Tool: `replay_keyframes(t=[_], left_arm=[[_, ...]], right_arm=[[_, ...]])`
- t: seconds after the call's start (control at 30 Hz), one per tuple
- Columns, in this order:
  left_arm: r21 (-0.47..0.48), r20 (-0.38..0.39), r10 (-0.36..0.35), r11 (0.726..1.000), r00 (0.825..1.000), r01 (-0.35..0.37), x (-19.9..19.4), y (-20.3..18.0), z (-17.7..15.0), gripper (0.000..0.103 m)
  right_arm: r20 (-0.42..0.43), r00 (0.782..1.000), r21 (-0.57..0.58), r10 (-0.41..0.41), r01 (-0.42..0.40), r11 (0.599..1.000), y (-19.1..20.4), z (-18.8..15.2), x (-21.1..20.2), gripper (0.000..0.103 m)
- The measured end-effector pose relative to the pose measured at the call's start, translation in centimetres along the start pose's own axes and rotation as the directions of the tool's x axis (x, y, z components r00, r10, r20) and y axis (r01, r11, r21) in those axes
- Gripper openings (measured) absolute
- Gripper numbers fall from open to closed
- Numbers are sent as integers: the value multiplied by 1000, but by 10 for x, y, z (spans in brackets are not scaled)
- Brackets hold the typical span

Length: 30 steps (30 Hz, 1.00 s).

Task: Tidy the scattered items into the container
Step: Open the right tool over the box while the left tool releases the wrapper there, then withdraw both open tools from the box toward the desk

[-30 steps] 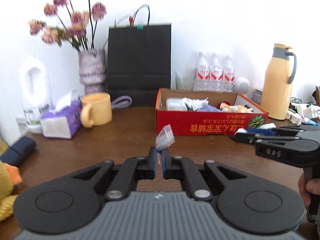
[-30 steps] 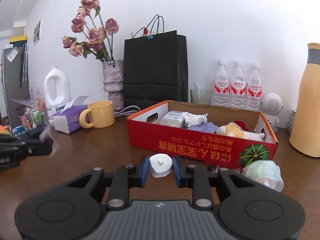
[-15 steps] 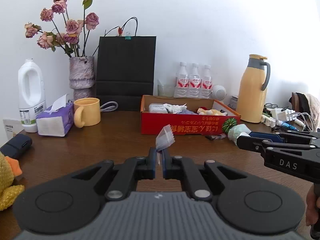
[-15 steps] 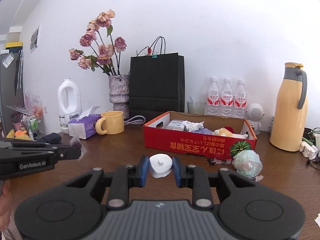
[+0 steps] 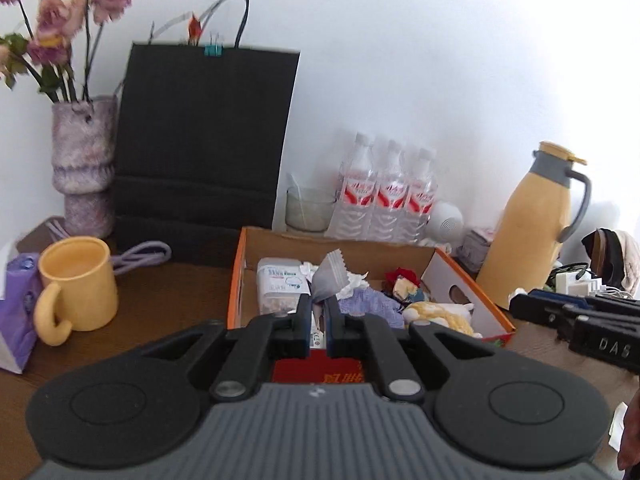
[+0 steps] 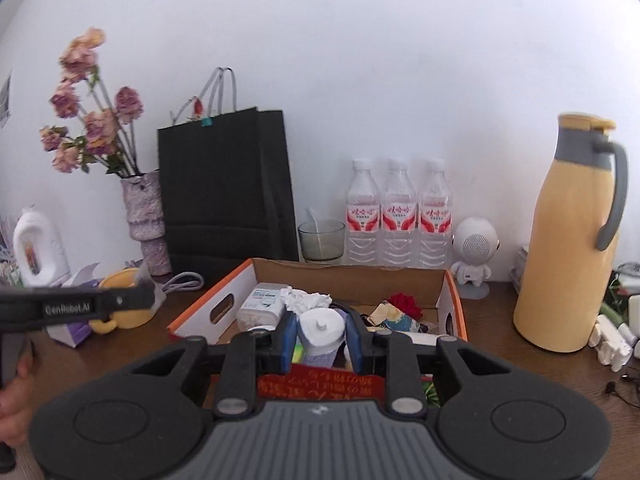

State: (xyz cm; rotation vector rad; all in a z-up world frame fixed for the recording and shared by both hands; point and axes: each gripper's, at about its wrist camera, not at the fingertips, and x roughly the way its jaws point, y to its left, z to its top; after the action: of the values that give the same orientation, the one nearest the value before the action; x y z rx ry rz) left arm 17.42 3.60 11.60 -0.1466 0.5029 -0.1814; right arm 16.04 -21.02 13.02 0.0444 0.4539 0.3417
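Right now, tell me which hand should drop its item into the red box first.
Either could, but left looks slightly better placed. The left gripper pinches a small clear packet already over the red box. The right gripper holds a white cap just past the near wall.

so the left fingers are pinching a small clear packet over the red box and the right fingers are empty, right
Not quite. The left gripper does pinch the small clear packet over the red box, but the right gripper is not empty: the right wrist view shows its fingers closed on a small white plastic piece.
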Motion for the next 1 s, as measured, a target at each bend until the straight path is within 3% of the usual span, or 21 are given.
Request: replay_keyframes(t=[0.1,0.17,0.23,0.37,0.47,0.53,0.57,0.63,0.7,0.77,0.83,0.93,1.0], left_arm=[[-64,-120,-25,998,993,17,59,11,23,7],[-97,-203,-4,995,979,-16,89,17,33,7],[-72,-299,11,997,954,-34,115,18,39,7],[-51,-458,28,997,888,-57,154,21,39,7],[-6,-554,78,995,829,-98,174,22,35,8],[-13,-599,81,994,797,-111,180,25,34,11],[-26,-615,68,994,786,-107,179,26,35,12],[-51,-626,38,995,779,-90,171,25,42,26],[-65,-620,17,995,784,-72,160,18,58,36],[-33,-627,35,997,778,-71,153,5,75,58],[12,-643,87,994,761,-104,148,-7,87,97],[66,-626,156,987,764,-148,136,-24,98,98],[86,-619,183,982,764,-166,129,-33,98,98]], right_arm=[[-149,988,73,51,-40,997,-27,32,63,25],[-271,958,94,95,-71,993,-37,40,101,25],[-418,897,136,145,-96,986,-44,38,138,25],[-575,799,173,174,-90,981,-44,28,180,27],[-671,722,194,170,-51,980,-44,22,205,29],[-706,686,218,178,-30,976,-44,22,212,42],[-702,688,228,183,-26,973,-44,25,210,50],[-692,697,235,188,-29,972,-41,36,204,59],[-681,707,249,192,-24,968,-40,51,193,82],[-683,712,241,163,9,970,-39,66,183,93],[-699,709,208,93,77,975,-40,80,176,93],[-716,698,135,-3,143,980,-41,94,163,97],[-708,704,103,-49,172,980,-43,96,153,97]])
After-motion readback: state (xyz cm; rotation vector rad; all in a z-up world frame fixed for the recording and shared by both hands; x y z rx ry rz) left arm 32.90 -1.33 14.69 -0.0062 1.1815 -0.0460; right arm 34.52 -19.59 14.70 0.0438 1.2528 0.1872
